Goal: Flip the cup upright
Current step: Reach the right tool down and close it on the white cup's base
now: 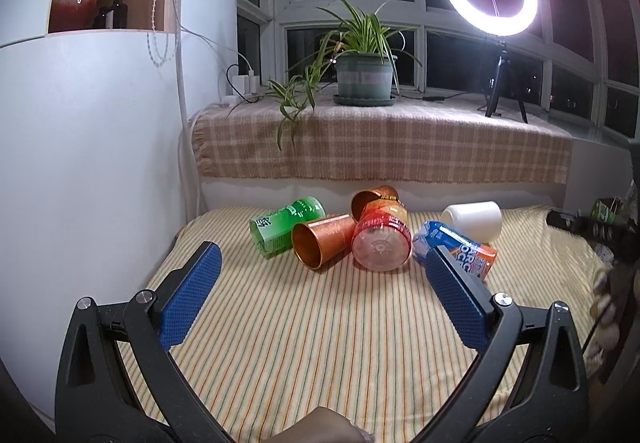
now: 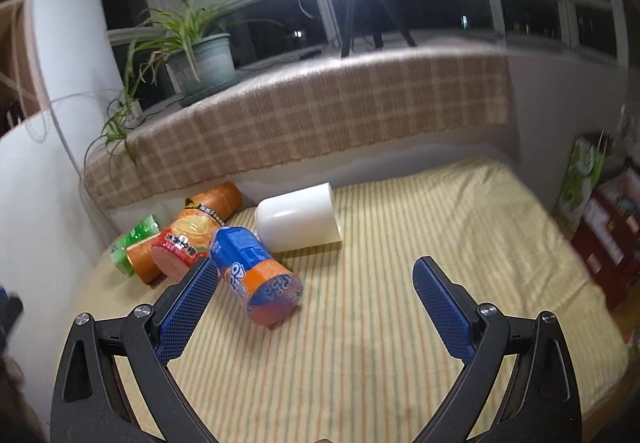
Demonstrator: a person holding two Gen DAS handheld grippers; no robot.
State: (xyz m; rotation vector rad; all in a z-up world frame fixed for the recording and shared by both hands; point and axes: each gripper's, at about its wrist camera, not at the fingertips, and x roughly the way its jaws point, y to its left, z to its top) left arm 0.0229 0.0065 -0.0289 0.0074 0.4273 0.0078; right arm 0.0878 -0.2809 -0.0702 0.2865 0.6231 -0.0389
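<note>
Approach step, by my reading; both the left hand-held gripper (image 1: 320, 263) and right hand-held gripper (image 2: 316, 275) gape wide, empty; the white plastic cup (image 2: 298, 219) lies sideways on the striped worktop (image 2: 400, 263) beyond; next, close in and grip its wall.

Both hand-held grippers (image 1: 322, 267) (image 2: 316, 281) wide open

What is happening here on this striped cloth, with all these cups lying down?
A person holds two grippers over the striped cloth, and both are open and empty. The left gripper faces a copper cup lying on its side among the green, red and blue-orange containers. The right gripper is nearer the white cup, also on its side. Nothing is gripped yet, and no cup stands upright.
</note>
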